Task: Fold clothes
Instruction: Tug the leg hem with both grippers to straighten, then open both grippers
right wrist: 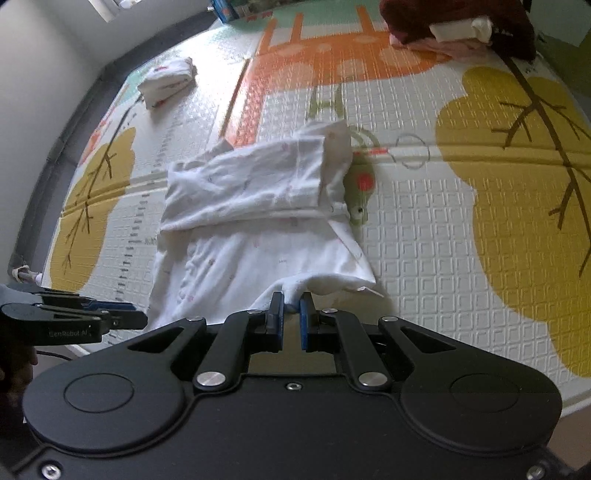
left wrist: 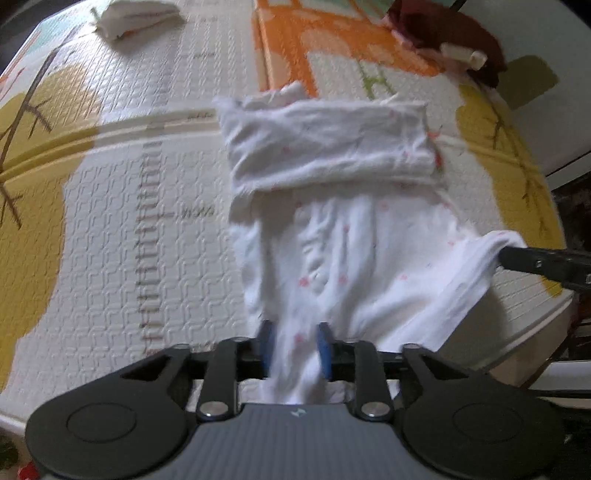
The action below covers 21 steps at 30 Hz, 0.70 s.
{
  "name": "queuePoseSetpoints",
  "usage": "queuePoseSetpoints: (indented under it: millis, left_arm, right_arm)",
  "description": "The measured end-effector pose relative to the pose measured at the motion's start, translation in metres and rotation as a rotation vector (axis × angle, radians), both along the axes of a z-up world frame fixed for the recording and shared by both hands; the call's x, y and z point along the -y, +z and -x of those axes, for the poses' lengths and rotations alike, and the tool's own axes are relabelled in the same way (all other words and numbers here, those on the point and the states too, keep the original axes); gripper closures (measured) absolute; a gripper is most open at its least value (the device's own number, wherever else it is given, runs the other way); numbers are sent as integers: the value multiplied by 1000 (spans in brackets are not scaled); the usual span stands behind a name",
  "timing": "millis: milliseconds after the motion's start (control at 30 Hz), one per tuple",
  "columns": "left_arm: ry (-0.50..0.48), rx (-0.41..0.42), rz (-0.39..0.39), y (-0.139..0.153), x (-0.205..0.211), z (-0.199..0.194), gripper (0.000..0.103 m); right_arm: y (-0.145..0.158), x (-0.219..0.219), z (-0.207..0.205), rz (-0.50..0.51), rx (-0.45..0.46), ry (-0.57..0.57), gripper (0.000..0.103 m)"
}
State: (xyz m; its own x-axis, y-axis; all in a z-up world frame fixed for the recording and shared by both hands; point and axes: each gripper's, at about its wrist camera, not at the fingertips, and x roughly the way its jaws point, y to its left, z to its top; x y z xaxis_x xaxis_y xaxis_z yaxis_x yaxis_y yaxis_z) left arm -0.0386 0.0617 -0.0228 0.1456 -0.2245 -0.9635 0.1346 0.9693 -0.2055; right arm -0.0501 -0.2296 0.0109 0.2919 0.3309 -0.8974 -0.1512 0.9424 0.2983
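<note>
A white garment with small pink marks (left wrist: 332, 229) lies on the patterned play mat, its far part folded over into a band (left wrist: 325, 144). My left gripper (left wrist: 295, 347) is shut on the garment's near left edge, cloth bunched between its blue pads. My right gripper (right wrist: 291, 310) is shut on the near right corner (right wrist: 332, 280). The right gripper's fingers show in the left wrist view (left wrist: 539, 262), the left gripper's in the right wrist view (right wrist: 122, 314). The near edge is lifted a little off the mat.
A folded white garment (right wrist: 168, 79) lies at the mat's far left. A pile of dark red and pink clothes (right wrist: 461, 26) sits at the far right. The mat (right wrist: 443, 221) edge runs close on the left, by a grey wall.
</note>
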Motion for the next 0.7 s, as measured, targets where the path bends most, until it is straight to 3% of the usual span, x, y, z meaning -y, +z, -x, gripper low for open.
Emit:
queuePoseSetpoints:
  millis: [233,433,700]
  left_arm:
    - [24,-63,-20,-20,-2,13,44]
    - [27,-102,-26,-31,-2,20,43]
    - [23,-100,-24,-32,-3,25,41]
  right_arm:
    - [-12,7,8,3,-45,-14,96]
    - [-20,15,12,22,-85,-51,90]
    - [-24,31,18,95,-84,-111,71]
